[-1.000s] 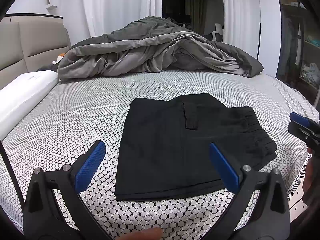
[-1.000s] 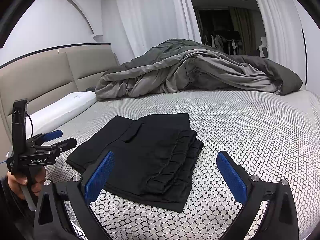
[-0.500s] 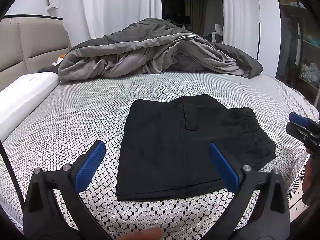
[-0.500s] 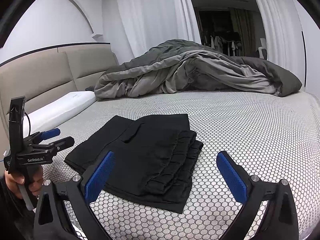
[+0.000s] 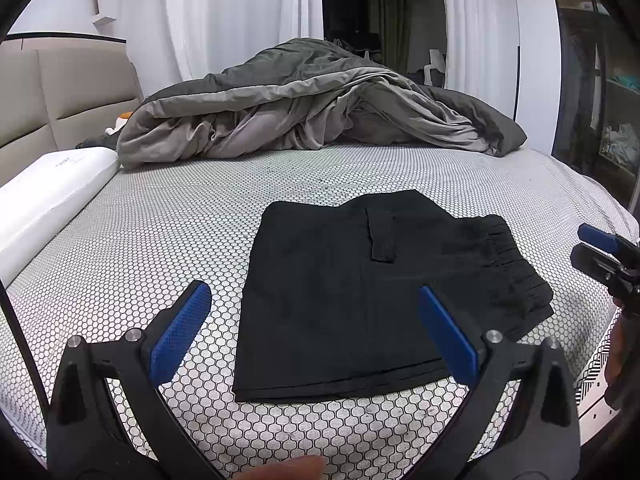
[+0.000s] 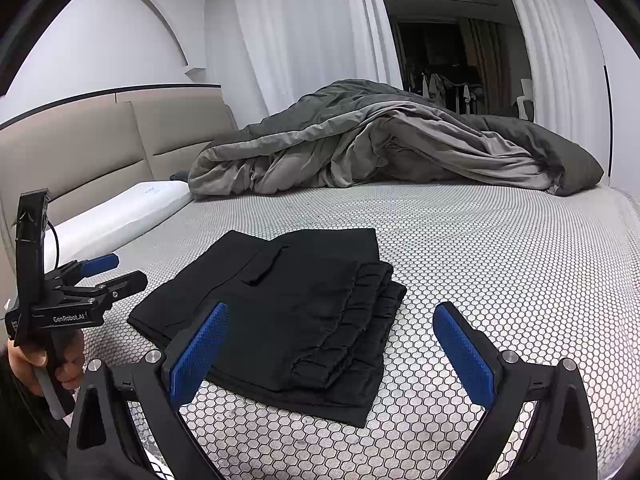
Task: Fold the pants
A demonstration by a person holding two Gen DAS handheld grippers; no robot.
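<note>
The black pants lie folded at frame centre on the bed. Both the left hand-held gripper and right hand-held gripper gape empty; lift away gently, leaving the stack square.

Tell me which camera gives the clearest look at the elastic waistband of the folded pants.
The right wrist view. The gathered elastic waistband lies near the camera, its stacked ruffled layers visible between the open right gripper fingers. The left wrist view shows the waistband only at the pants' far right edge, dark and foreshortened.
</note>
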